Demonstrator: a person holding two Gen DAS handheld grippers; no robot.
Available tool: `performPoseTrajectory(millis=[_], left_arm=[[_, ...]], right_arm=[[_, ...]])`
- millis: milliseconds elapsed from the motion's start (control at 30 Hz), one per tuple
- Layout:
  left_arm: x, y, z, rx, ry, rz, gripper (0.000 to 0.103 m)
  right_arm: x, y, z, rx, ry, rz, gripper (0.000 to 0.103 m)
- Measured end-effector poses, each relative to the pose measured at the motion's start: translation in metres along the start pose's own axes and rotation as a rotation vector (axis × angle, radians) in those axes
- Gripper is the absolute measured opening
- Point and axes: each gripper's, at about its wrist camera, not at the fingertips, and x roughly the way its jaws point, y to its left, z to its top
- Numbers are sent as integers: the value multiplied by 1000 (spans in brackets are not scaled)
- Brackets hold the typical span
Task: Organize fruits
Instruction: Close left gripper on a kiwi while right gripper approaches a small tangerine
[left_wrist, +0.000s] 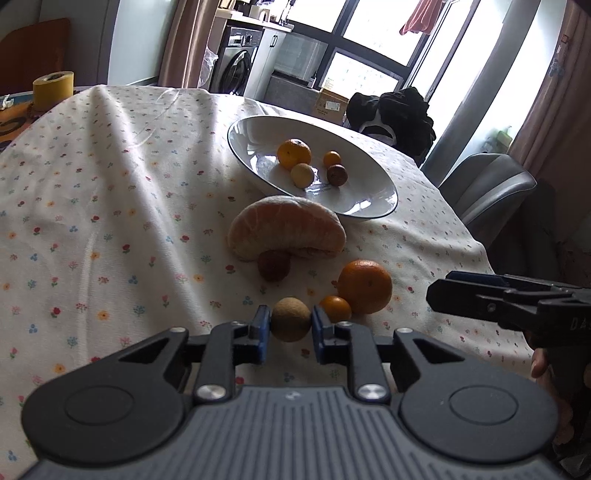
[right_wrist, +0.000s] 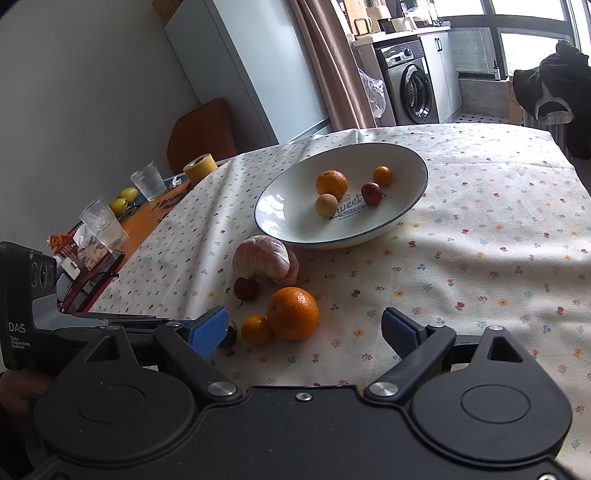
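Observation:
My left gripper (left_wrist: 290, 326) is shut on a small tan round fruit (left_wrist: 290, 319) just above the flowered tablecloth. Beside it lie a small orange kumquat (left_wrist: 335, 308), a big orange (left_wrist: 365, 286), a dark red fruit (left_wrist: 274, 264) and a peeled pomelo piece (left_wrist: 286, 229). The white bowl (left_wrist: 369, 206) beyond holds an orange (left_wrist: 293, 153), a tan fruit (left_wrist: 302, 175), a kumquat (left_wrist: 332, 158) and a dark red fruit (left_wrist: 337, 175). My right gripper (right_wrist: 304, 332) is open and empty, near the big orange (right_wrist: 293, 313) and kumquat (right_wrist: 256, 329). The bowl (right_wrist: 280, 206) lies ahead of it.
At the table's left edge stand two glasses (right_wrist: 104, 227), a yellow tape roll (right_wrist: 200, 167), yellow fruits (right_wrist: 123, 199) and snack packets. A chair with black clothes (left_wrist: 395, 110) and a grey chair (left_wrist: 487, 184) stand at the far side.

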Motion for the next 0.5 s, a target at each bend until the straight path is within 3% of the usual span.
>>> performPoseTrajectory(millis=[500], left_arm=[[-18,22,8,-43,-28,45,22]], right_arm=[[30,8,2,-12,46,15,75]])
